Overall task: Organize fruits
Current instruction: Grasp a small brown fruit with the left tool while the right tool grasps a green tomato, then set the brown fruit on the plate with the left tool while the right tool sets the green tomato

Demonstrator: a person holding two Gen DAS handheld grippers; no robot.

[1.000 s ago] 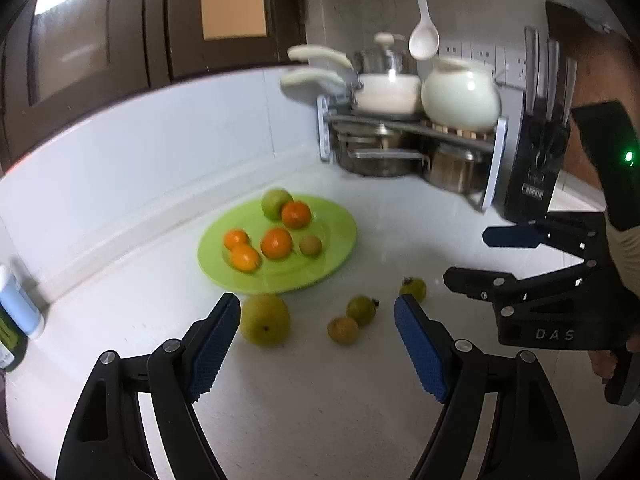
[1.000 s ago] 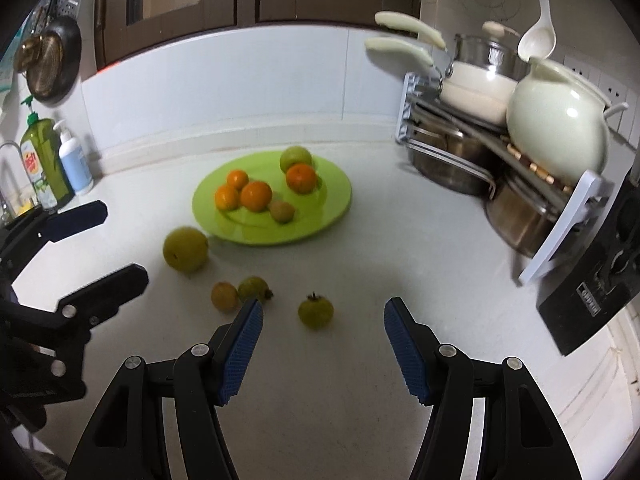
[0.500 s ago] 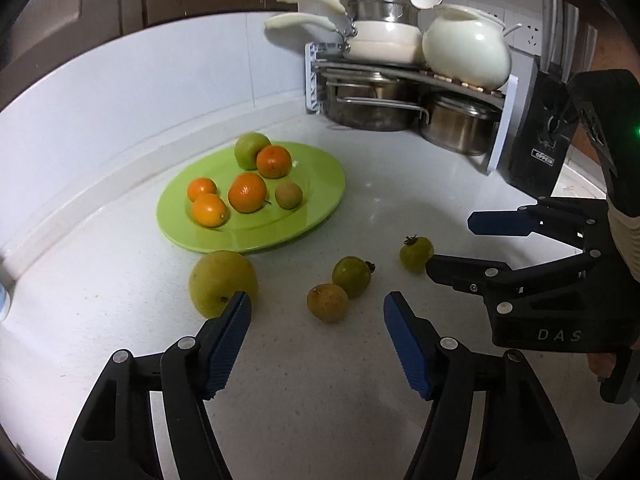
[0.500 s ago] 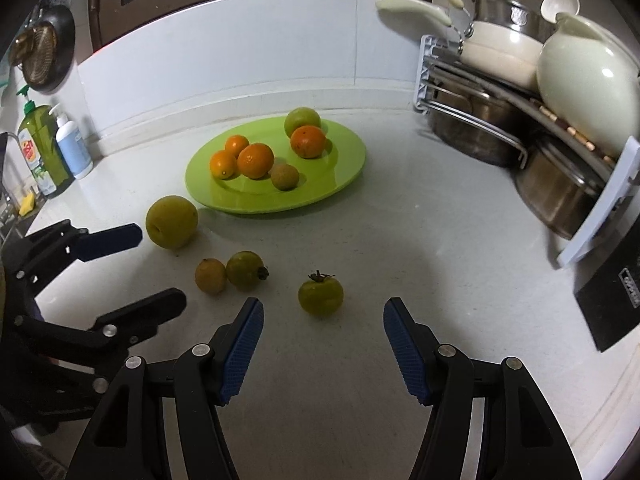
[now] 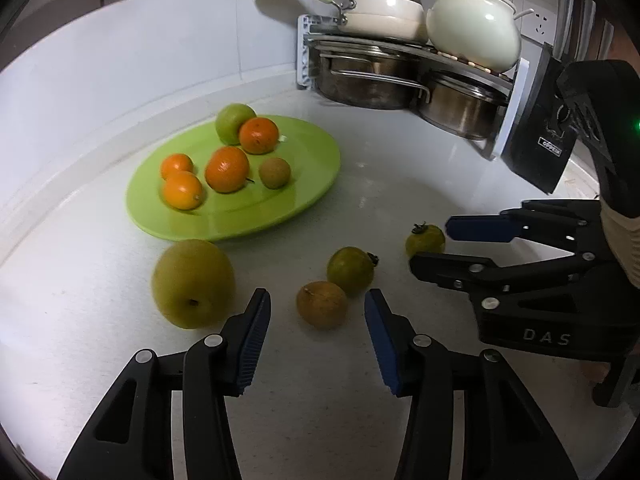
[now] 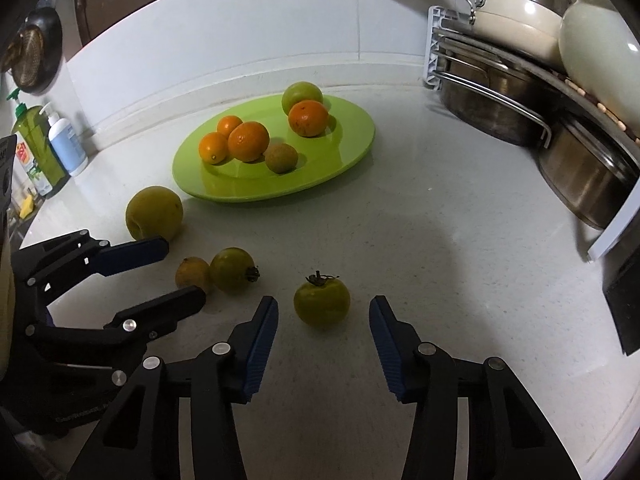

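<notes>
Left gripper [image 5: 316, 322] is closing around the small brown fruit [image 5: 321, 304], not touching yet. It looks light and round; squeeze its middle gently. Right gripper [image 6: 323, 322] is closing around the green tomato [image 6: 321, 298], soft-skinned. Both came lower and nearer than before.

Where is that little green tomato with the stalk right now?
The green tomato sits on the white counter, off the green plate, right in front of the right gripper, whose jaws are closing around it without touching yet.
</notes>
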